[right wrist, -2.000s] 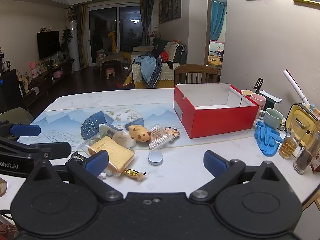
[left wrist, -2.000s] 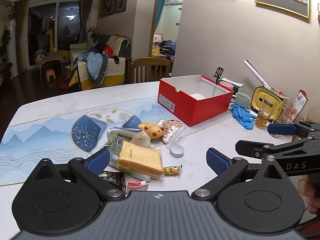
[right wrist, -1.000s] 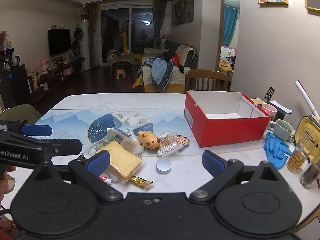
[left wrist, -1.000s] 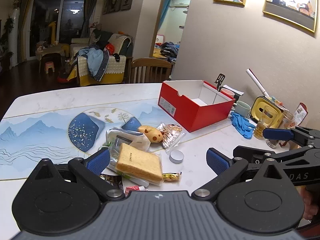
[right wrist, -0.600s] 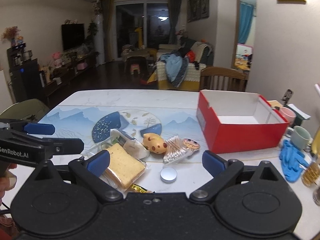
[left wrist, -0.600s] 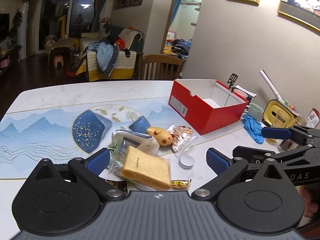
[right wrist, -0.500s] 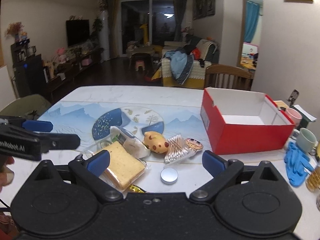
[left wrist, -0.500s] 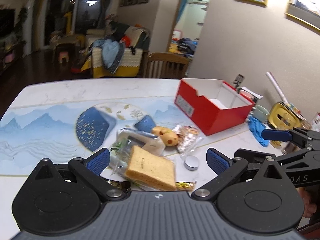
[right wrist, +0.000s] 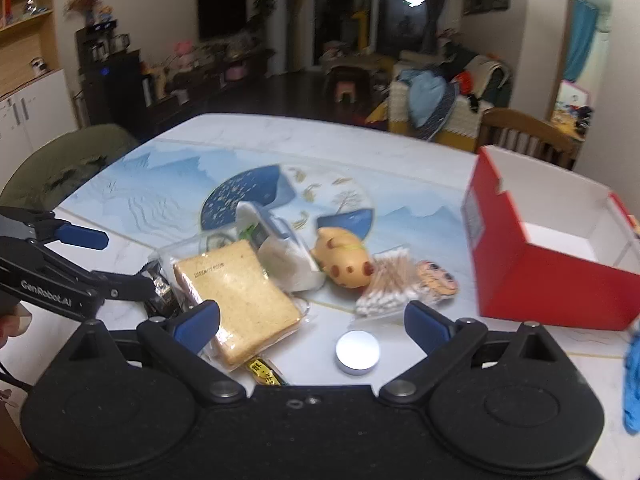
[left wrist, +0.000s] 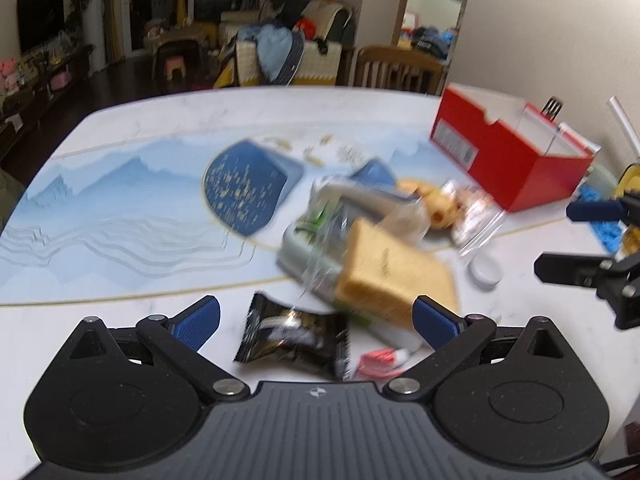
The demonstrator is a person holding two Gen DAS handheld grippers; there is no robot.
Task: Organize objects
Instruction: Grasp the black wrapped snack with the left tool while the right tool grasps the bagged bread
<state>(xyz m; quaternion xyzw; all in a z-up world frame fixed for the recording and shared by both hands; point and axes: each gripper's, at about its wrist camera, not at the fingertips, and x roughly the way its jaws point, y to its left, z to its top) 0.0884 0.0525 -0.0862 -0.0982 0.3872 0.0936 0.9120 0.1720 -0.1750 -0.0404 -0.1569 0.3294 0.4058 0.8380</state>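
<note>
A pile of small objects lies mid-table: bagged bread (right wrist: 240, 292) (left wrist: 394, 276), a yellow spotted toy (right wrist: 344, 258), a bag of cotton swabs (right wrist: 386, 282), a white round tin (right wrist: 357, 351) and a black snack packet (left wrist: 294, 334). An open red box (right wrist: 552, 280) (left wrist: 508, 156) stands to the right, empty inside. My left gripper (left wrist: 316, 316) is open just over the black packet. My right gripper (right wrist: 312, 320) is open above the bread's near corner and the tin. Each gripper shows in the other's view, at its edge.
A blue glove (right wrist: 634, 384) lies at the right table edge. A wooden chair (right wrist: 528, 136) stands behind the red box, and a green seat (right wrist: 68, 168) at the left. The table (right wrist: 240, 136) carries a blue mountain-pattern mat (left wrist: 120, 208).
Both grippers have dropped lower and tilted down toward the pile and swung left. The black packet now lies between the left fingers. Both stay open.
</note>
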